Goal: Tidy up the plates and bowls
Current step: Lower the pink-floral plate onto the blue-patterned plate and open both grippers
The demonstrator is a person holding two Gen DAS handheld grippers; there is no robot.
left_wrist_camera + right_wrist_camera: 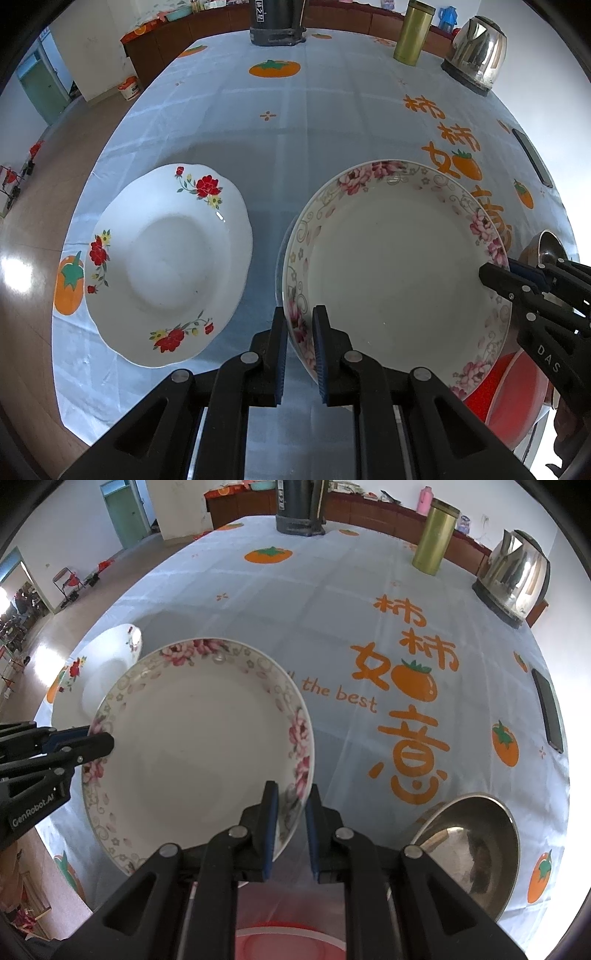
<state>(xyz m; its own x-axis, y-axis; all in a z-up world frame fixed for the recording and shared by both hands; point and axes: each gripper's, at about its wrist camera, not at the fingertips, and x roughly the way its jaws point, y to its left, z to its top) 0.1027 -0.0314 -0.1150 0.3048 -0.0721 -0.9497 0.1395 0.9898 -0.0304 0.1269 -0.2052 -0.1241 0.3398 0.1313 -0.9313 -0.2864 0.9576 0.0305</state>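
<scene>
A pink-flowered plate (pixel 399 266) is held above the table between both grippers. My left gripper (pixel 300 354) is shut on its left rim. My right gripper (pixel 291 827) is shut on its right rim; it also shows in the left wrist view (pixel 491 275). The same plate (pixel 199 749) fills the right wrist view, with the left gripper (pixel 99 738) at its far rim. A white plate with red flowers (pixel 170 266) lies on the tablecloth to the left, also in the right wrist view (pixel 107 664). A steel bowl (pixel 476 853) sits at the right. A red bowl (pixel 513 398) lies under the held plate.
A steel kettle (pixel 476 55), a gold flask (pixel 412 33) and a black base (pixel 277 22) stand at the table's far edge. A dark phone (pixel 550 712) lies at the right edge. The table's left edge drops to the floor.
</scene>
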